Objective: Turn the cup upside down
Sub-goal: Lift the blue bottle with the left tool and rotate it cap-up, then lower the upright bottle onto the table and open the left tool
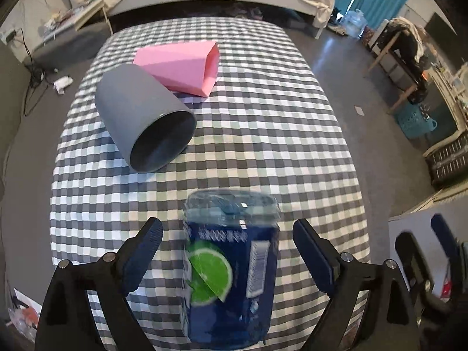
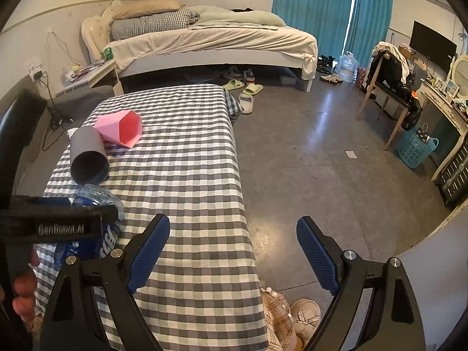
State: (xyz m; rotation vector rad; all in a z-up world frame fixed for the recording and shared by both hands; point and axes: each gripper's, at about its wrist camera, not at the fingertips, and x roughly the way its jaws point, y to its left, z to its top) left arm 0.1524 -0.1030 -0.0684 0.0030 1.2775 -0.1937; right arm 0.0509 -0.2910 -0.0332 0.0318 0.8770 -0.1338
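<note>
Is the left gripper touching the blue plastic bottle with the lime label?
Apart. The left wrist view shows checkered cloth between both open fingers of the left gripper and the blue bottle.

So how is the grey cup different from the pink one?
The grey cup is round; the pink cup has flat, angled sides. The grey cup lies nearer the bottle; the pink cup lies behind it. Both lie tipped over on the checked cloth, neither upside down yet.

Blue bottle (image 1: 231,266) stands between the left gripper's (image 1: 228,251) spread fingers, blocking the near approach. Grey cup (image 1: 143,122) far-left lies touching the pink box (image 1: 181,67). Checked cloth (image 1: 263,134) to the right is free.
</note>
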